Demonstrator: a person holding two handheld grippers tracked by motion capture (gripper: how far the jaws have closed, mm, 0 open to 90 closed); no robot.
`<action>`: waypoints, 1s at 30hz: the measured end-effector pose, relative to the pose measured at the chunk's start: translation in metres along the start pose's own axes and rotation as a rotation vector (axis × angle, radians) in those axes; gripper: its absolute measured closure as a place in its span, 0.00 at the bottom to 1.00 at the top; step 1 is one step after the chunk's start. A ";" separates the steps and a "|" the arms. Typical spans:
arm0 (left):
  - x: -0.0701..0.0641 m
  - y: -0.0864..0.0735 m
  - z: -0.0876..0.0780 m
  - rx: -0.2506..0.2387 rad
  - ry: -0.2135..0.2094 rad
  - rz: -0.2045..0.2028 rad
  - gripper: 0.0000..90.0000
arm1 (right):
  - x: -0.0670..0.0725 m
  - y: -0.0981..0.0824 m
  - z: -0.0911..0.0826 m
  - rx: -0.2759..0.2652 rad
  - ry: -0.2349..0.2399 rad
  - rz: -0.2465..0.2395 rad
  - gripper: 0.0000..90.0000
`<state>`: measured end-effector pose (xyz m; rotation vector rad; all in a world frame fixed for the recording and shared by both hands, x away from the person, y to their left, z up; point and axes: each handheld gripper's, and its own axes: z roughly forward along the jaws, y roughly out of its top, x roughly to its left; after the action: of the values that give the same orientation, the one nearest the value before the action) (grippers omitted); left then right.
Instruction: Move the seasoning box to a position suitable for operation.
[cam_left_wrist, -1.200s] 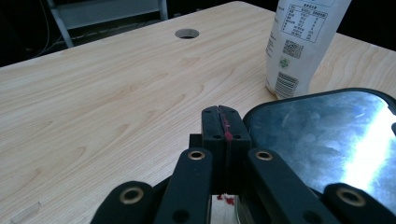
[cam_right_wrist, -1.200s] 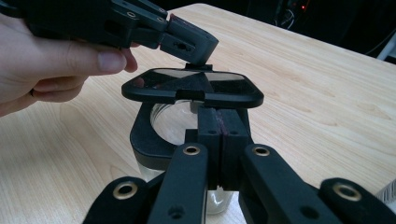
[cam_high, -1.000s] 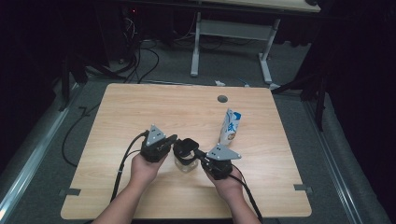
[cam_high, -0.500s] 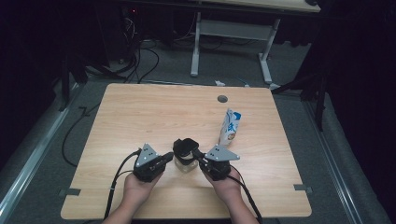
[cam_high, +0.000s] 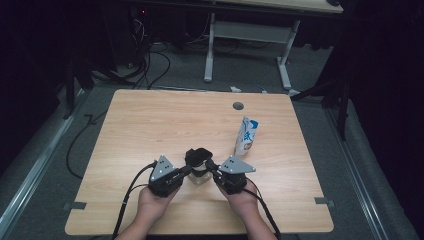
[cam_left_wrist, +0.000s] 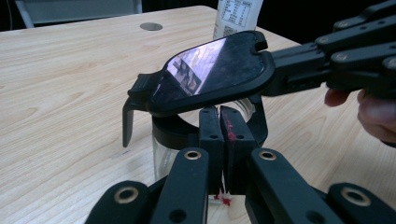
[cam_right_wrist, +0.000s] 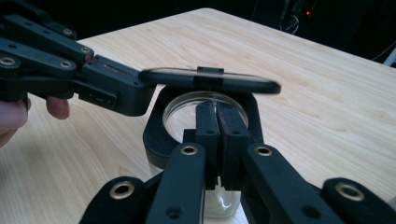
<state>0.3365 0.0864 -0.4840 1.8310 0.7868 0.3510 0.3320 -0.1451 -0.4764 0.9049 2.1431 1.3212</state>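
Glass jar (cam_high: 199, 176) sits between both grippers: the right gripper (cam_right_wrist: 215, 109) pinches its black collar, the left gripper (cam_left_wrist: 219, 114) pinches the hinged lid (cam_left_wrist: 212, 70); steady the collar and lift slowly.

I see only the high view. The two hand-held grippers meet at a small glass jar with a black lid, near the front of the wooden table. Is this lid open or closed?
Observer: Open. In the left gripper view the black hinged lid is tilted up above the small glass jar.
Operator: Which hand-held gripper holds it?
Observer: The left hand-held gripper. In the right gripper view its jaws close on the lid's edge.
Operator: And the right one?
Observer: The right hand-held gripper has its jaws pressed together over the jar's black collar, under the lid.
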 end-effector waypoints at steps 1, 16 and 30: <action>-0.001 0.001 0.000 -0.004 -0.001 0.000 0.98 | 0.001 -0.001 0.001 0.004 0.004 0.006 0.98; 0.006 0.012 0.001 -0.049 0.042 -0.023 0.94 | 0.004 -0.006 0.004 0.004 0.012 0.001 0.99; 0.025 0.013 0.006 -0.074 0.088 -0.101 0.95 | 0.001 -0.007 0.004 -0.002 0.030 0.006 1.00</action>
<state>0.3630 0.0957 -0.4775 1.7095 0.9114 0.3922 0.3318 -0.1443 -0.4841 0.8968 2.1630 1.3476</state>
